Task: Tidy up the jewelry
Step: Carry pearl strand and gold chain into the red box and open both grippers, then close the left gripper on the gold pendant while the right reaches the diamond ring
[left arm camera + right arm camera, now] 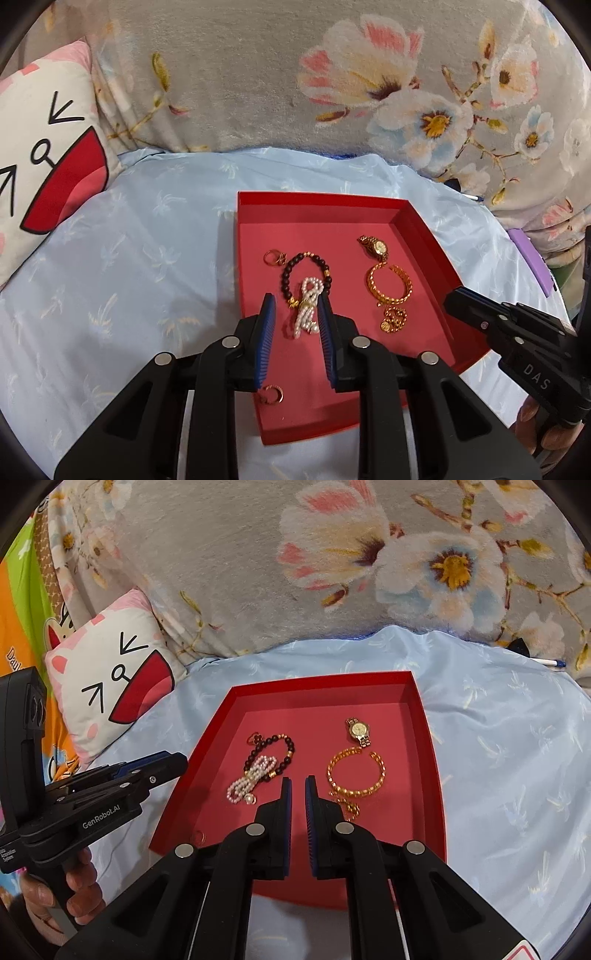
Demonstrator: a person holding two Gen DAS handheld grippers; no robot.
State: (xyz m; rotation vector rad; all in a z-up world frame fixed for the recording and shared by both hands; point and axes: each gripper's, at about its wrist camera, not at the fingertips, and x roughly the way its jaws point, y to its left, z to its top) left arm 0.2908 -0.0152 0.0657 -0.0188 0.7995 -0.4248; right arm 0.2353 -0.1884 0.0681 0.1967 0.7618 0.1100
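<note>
A shallow red tray (pixel 332 210) (pixel 424 775) lies on a light blue sheet. In it are a gold watch (pixel 376 245) (pixel 358 731), a gold bangle (pixel 391 286) (pixel 356 775), a gold chain (pixel 393 319), a dark bead bracelet (pixel 286 273) (pixel 288 749), a pearl bracelet (pixel 306 310) (pixel 251 779) and two gold rings (pixel 275 256) (pixel 273 395). My left gripper (pixel 295 306) is open over the tray, and the pearl bracelet shows between its blue pads untouched. My right gripper (pixel 298 781) hovers between the pearls and the bangle, jaws a narrow slit apart, nothing in them.
A white cat-face pillow (pixel 44 155) (pixel 110 686) leans at the left. A grey floral blanket (pixel 295 74) rises behind the sheet (pixel 129 258). A pen (pixel 550 662) and a purple object (pixel 532 258) lie at the right. A hand (pixel 77 886) holds the left gripper.
</note>
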